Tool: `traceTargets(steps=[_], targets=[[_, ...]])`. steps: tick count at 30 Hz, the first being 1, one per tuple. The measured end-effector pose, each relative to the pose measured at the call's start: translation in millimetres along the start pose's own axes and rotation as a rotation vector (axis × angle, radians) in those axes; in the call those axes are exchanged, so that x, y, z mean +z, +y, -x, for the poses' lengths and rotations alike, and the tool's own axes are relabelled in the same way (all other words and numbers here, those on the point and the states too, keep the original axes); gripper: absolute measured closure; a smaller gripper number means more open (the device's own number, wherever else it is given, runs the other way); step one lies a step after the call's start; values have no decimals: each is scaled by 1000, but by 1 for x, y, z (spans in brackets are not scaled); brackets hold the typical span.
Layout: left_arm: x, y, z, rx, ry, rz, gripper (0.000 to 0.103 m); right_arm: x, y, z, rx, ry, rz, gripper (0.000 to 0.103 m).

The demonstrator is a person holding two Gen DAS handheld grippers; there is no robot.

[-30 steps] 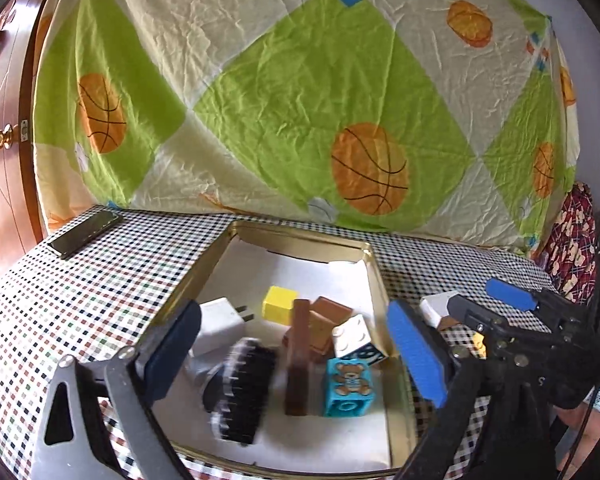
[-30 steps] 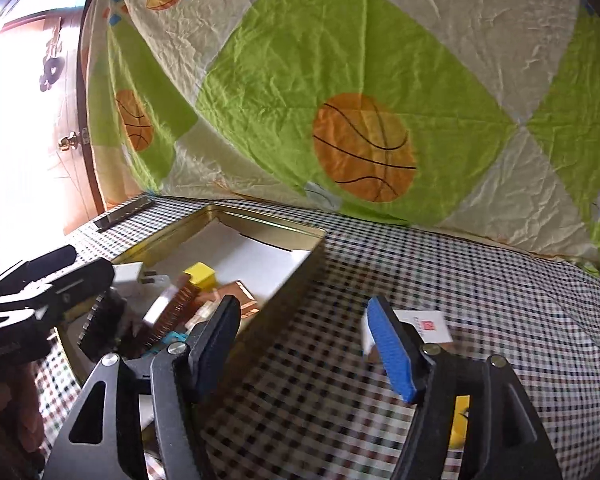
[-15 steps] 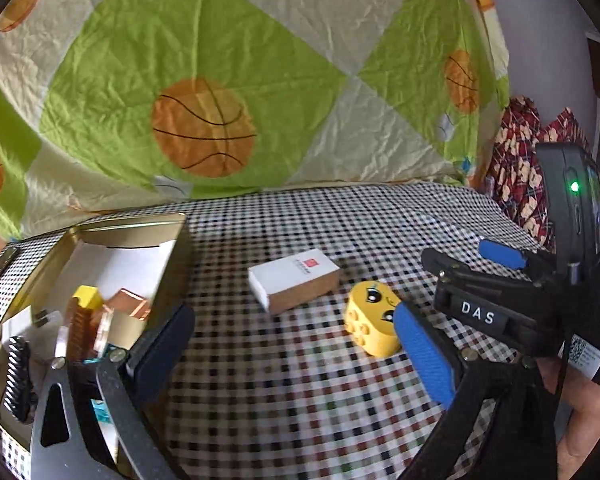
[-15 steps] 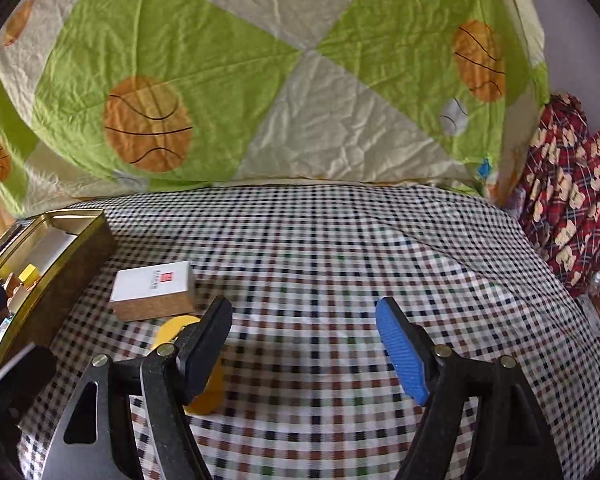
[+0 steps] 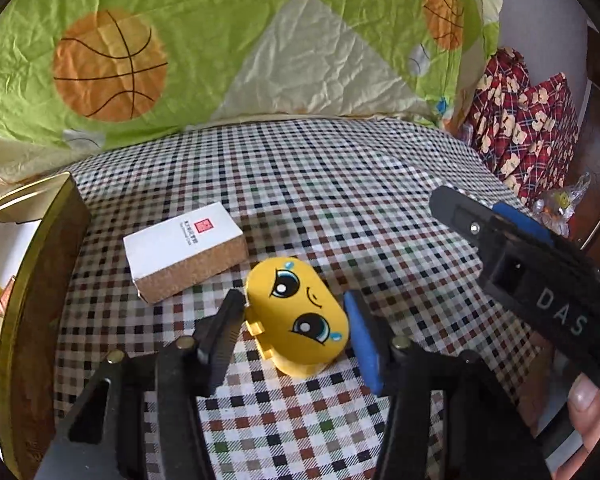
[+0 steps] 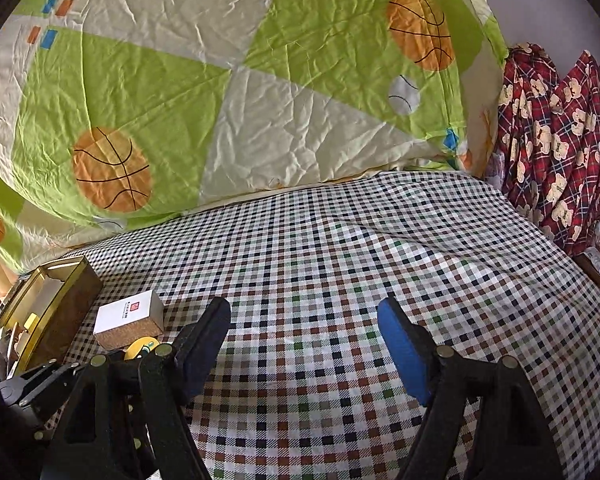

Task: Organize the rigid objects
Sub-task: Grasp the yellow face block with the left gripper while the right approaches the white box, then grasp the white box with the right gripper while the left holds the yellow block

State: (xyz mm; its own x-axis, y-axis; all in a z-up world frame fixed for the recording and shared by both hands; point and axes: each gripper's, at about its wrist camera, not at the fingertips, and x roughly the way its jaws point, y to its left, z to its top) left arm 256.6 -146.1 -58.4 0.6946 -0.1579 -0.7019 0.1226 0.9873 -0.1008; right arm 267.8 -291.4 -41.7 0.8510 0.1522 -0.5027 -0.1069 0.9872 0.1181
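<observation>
Checked cloth (image 5: 340,184) bears yellow block (image 5: 298,316), face up, long axis diagonal.

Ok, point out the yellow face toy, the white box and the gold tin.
yellow face toy (image 5: 296,312), left wrist view, its face.
white box (image 5: 180,234), left wrist view, its top.
gold tin (image 5: 40,280), left wrist view, its side wall.

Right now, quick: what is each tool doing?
Left tool: just closed on the yellow face toy, pads against its sides.
Right tool: open, just widened, nothing between its fingers.
</observation>
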Motion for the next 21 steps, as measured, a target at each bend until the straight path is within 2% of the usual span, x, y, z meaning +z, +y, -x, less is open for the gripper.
traceTargets(steps=[5,10,14,18,21], targets=[[-13,19,17,40,-13,-17,52,3,17,-7,64,24,63,25],[-27,47,32,51,-13,11,52,10,63,-18,190,43,285,25],[-33,62,42,49,-41,37,51,16,96,-33,195,43,437,25],[-37,73,48,22,-51,60,51,19,120,-51,203,52,504,25],[-41,71,57,28,-78,40,51,23,132,-58,268,51,515,25]])
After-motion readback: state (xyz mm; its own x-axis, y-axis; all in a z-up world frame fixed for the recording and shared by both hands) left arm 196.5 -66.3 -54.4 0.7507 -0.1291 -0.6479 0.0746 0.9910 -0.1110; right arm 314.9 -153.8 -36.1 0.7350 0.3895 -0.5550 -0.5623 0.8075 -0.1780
